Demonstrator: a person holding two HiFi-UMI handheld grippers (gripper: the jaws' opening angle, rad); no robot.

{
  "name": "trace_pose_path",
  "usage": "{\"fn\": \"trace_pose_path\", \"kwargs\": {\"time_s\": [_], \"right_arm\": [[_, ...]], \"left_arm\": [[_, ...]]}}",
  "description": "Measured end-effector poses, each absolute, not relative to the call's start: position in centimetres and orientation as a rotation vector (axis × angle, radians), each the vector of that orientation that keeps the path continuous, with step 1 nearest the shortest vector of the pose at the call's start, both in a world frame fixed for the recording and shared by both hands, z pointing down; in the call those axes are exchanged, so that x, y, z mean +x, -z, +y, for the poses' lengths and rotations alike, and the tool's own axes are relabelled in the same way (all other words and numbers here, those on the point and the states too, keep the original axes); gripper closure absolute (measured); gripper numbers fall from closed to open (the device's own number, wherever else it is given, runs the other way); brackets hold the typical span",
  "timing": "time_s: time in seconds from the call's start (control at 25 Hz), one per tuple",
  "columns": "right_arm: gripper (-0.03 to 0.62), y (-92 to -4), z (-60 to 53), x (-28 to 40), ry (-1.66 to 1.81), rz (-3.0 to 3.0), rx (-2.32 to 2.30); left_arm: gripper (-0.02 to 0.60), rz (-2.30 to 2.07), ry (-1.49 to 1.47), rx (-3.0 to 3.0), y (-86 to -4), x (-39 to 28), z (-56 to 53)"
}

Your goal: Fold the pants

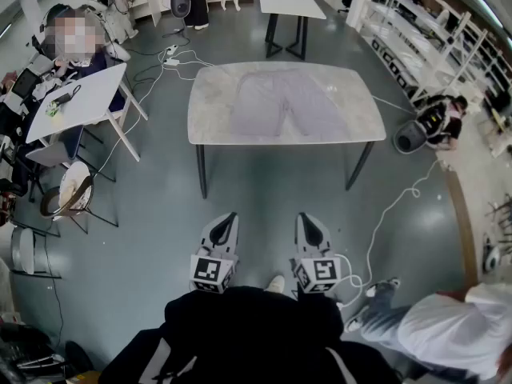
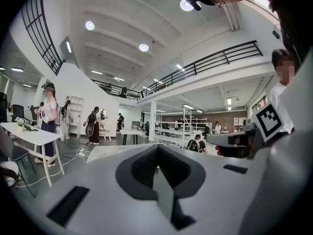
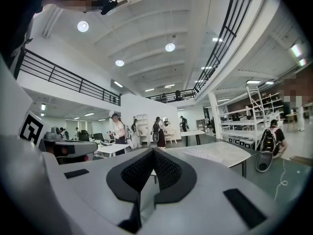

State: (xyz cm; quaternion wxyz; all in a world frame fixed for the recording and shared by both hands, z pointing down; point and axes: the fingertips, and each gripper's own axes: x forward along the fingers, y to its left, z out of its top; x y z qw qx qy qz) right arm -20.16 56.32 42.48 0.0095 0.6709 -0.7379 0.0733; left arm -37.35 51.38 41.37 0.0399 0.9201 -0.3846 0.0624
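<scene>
pants (image 1: 276, 102) flat on marble tbl (image 1: 210, 114)

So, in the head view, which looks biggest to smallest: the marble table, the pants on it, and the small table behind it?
Largest: marble table.
Then the pants, spread flat on it.
Smallest-looking: small table, though it stands farther from the camera, so that rank is unsure.

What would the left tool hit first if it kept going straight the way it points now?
Nothing nearby: the shut, empty left tool faces open floor. Beyond that gap stands the marble table with the pants spread on it; probably its near edge or top comes first, though depth is unclear.
</scene>
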Motion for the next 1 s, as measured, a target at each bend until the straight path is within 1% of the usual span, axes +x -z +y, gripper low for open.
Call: {"fn": "trace_pose_path", "kwargs": {"time_s": [0.4,1.0], "right_arm": [[0.591,-41.5,55.4,-17.5,-0.214,-2.361,2.070],[0.591,-42.1,54.6,-8.7,-0.239,-2.475,1.978]], "left_arm": [[0.580,-1.213,-0.171,2.810,-40.5,-34.0,51.3],[0.580,-1.326,-0.244,2.705,-42.9,-26.4,52.4]]}}
